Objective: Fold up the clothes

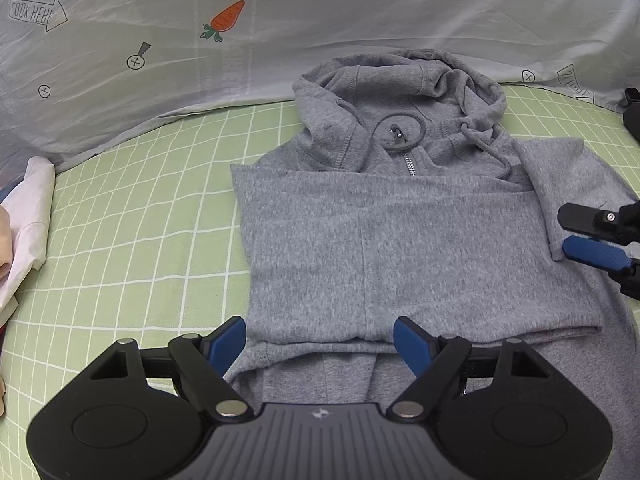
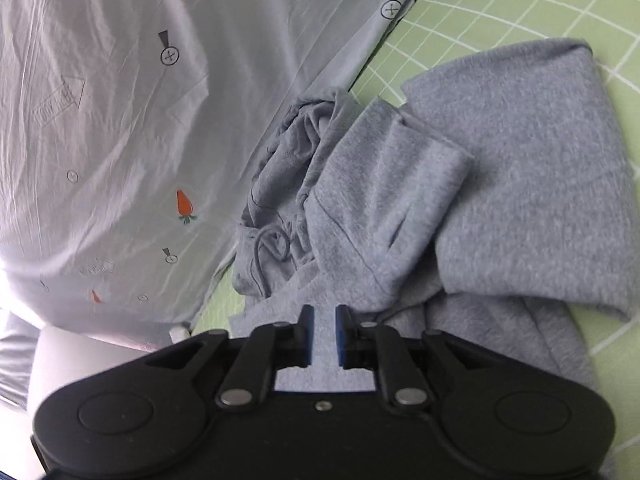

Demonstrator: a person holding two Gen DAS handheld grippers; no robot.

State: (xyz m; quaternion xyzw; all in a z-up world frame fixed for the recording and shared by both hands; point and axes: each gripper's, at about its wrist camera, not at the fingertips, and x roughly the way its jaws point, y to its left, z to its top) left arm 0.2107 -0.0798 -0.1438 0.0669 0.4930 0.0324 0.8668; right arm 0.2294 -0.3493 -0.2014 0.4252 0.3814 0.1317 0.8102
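A grey zip hoodie (image 1: 384, 216) lies front up on the green checked sheet (image 1: 132, 208), hood toward the far side. One sleeve is folded across its chest. My left gripper (image 1: 320, 340) is open, its blue pads just above the hoodie's lower hem, touching nothing. My right gripper (image 1: 576, 232) shows at the right edge, by the cuff of the other sleeve (image 1: 560, 200). In the right wrist view the right gripper (image 2: 324, 334) has its pads close together with a narrow gap, over grey fabric of the hoodie (image 2: 500, 200). I cannot tell whether it pinches cloth.
A pale grey quilt (image 1: 280, 20) with carrot prints covers the far side of the bed and shows in the right wrist view (image 2: 120, 120). A pile of white and pink clothes (image 1: 24, 224) sits at the left edge.
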